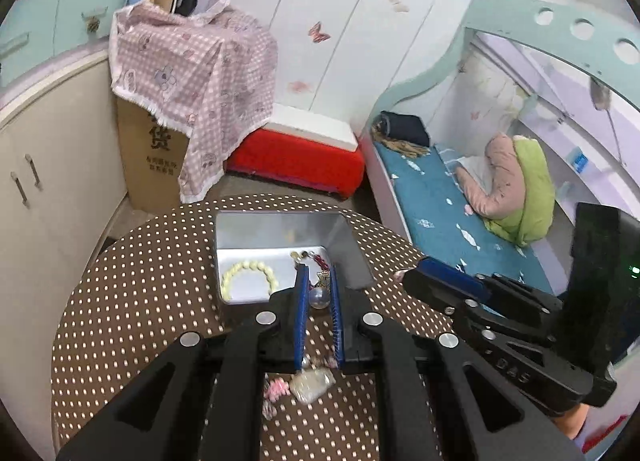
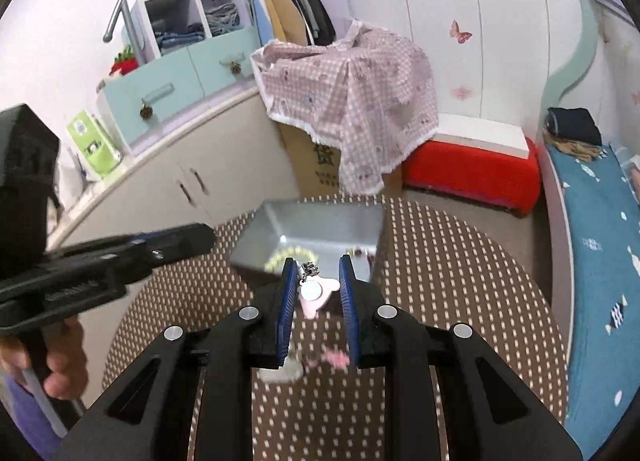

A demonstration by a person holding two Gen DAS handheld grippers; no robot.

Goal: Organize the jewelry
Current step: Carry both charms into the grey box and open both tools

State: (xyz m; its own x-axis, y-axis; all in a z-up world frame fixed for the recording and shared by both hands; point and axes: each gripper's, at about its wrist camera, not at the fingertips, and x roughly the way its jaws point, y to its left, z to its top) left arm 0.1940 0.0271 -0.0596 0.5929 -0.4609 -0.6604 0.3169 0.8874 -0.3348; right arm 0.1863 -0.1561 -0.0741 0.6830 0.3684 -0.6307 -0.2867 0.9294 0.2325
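Observation:
A silver tin tray (image 1: 276, 229) stands on the round dotted table (image 1: 140, 301) with a cream bead bracelet (image 1: 250, 279) in it. My left gripper (image 1: 318, 273) hovers over the tray's near edge, shut on a red-bead chain (image 1: 320, 261) with a clear ball (image 1: 320, 297) dangling between the pads. My right gripper (image 2: 318, 263) is above the table just short of the tray (image 2: 320, 225), shut on the chain of a pink bear charm (image 2: 314, 293) bearing a silver disc. Pink beads (image 1: 276, 387) and a small clear bag (image 1: 312, 381) lie on the cloth below.
A cardboard box under a pink checked cloth (image 1: 192, 73) and a red stool (image 1: 296, 161) stand behind the table. A cream cabinet (image 1: 40, 181) runs along the left. A bed with a blue sheet (image 1: 432, 201) is on the right. A hand (image 2: 60, 365) grips the left tool.

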